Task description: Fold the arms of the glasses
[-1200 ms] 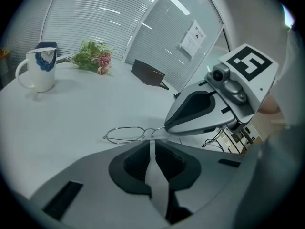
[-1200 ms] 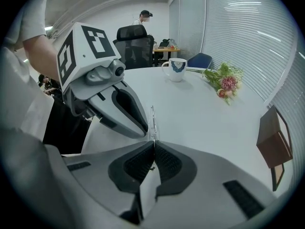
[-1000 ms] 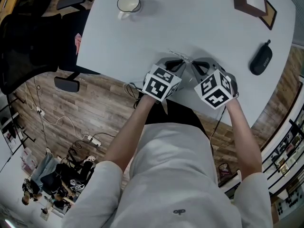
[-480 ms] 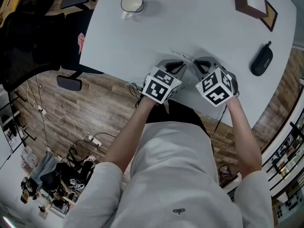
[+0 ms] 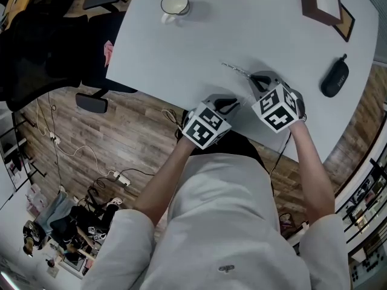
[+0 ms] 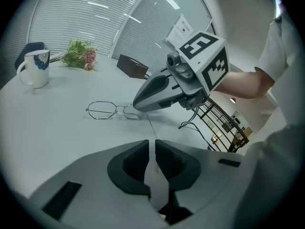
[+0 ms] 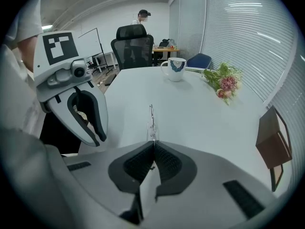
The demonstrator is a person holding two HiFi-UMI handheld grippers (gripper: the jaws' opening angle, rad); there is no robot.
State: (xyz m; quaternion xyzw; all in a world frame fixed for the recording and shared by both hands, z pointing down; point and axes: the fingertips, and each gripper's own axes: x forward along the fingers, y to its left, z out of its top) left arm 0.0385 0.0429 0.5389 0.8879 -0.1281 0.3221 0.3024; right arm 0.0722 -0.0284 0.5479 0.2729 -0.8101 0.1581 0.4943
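Observation:
Thin wire-framed glasses [image 5: 234,70] [image 6: 110,110] lie on the white table [image 5: 199,35]. My right gripper [image 5: 260,82] is shut on one end of the frame, which runs edge-on away from its jaws in the right gripper view [image 7: 151,120]. My left gripper [image 5: 233,105] sits nearer the table's front edge. One thin arm of the glasses [image 6: 149,126] stretches from the frame into the narrow slit between its jaws, which stand almost together on it. The other arm is not visible.
A white mug [image 5: 174,5] [image 6: 34,68] stands at the far left of the table, with pink flowers [image 7: 223,84] behind it. A brown picture frame [image 5: 323,2] and a dark glasses case [image 5: 334,76] lie to the right. An office chair [image 5: 36,41] stands left of the table.
My left gripper has drawn back from the glasses toward the table's front edge. The right gripper has stayed at the end of the frame.

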